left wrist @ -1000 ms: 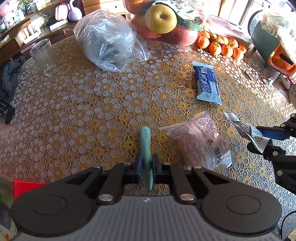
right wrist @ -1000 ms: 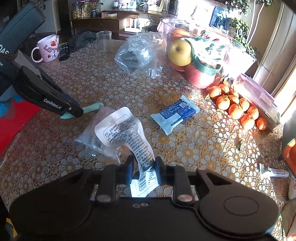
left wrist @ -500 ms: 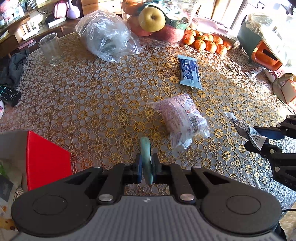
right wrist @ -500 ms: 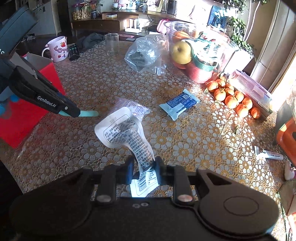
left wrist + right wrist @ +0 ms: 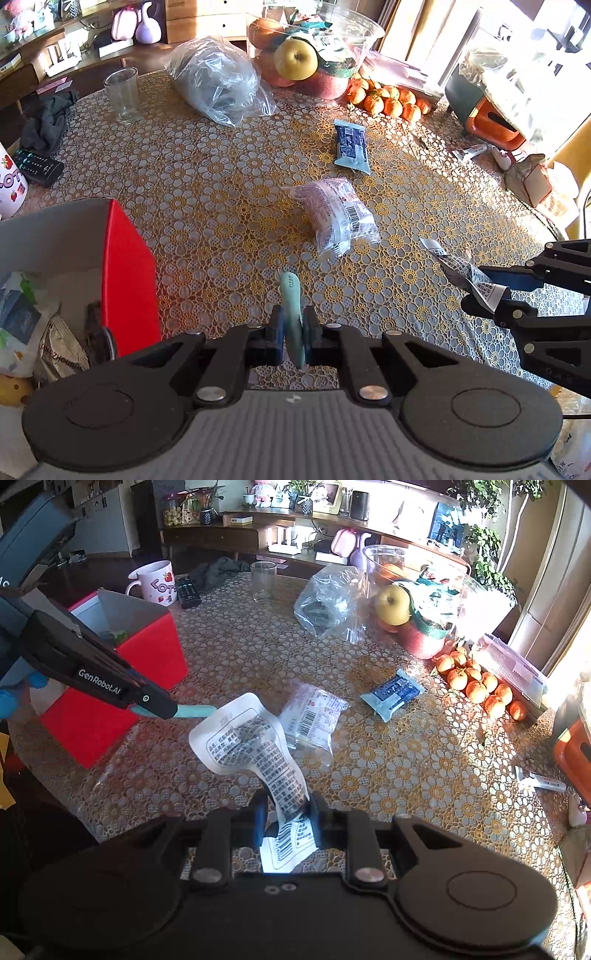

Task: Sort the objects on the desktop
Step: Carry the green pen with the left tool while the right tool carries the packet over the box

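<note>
My left gripper (image 5: 292, 332) is shut on a slim teal strip (image 5: 290, 295), held above the lace tablecloth just right of a red box (image 5: 127, 277). From the right wrist view that strip (image 5: 195, 711) pokes out past the left gripper's black fingers (image 5: 147, 698). My right gripper (image 5: 288, 808) is shut on an empty white printed wrapper (image 5: 243, 742), which also shows at the right of the left wrist view as a curled wrapper (image 5: 461, 273). A clear pinkish snack packet (image 5: 336, 214) and a blue packet (image 5: 351, 146) lie on the table.
The red box (image 5: 147, 653) holds several packets. Farther back stand a glass (image 5: 123, 94), a crumpled clear bag (image 5: 218, 79), a fruit bowl (image 5: 314, 55) and a pile of mandarins (image 5: 388, 101). A mug (image 5: 157, 581) and remote (image 5: 186, 590) sit at the far left edge.
Both grippers rose and drew back from the table with their loads. The red box came into view at the left and now lies close beside the left gripper.
</note>
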A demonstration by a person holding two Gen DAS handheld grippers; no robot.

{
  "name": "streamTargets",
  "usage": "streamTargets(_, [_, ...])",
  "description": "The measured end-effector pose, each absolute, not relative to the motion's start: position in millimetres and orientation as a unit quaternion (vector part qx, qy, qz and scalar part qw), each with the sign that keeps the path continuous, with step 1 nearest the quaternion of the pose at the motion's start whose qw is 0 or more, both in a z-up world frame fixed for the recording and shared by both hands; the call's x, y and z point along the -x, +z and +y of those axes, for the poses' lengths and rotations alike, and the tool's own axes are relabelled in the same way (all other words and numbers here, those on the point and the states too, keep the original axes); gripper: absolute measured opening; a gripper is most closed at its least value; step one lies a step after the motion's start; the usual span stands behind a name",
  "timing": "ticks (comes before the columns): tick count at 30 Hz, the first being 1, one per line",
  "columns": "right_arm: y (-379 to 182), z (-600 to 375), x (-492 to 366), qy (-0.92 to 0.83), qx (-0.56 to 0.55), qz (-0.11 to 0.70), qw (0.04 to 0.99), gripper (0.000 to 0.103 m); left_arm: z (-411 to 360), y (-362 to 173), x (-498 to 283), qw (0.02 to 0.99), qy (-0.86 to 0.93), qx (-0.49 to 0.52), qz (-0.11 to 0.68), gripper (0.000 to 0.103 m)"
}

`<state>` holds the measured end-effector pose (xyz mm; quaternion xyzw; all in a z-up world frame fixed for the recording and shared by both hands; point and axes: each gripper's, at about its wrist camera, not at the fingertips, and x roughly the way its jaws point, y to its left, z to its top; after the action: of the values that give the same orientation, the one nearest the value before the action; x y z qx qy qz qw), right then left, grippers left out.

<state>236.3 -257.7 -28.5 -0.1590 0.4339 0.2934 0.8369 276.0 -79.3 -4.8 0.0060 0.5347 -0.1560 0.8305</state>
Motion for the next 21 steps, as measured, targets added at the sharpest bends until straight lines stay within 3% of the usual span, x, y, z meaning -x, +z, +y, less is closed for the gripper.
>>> streamTargets(21, [20, -152, -176, 0.356, 0.232, 0.41, 0.807, 0.024, 24, 49, -218, 0.857, -0.137, 0.026, 0.495, 0.009])
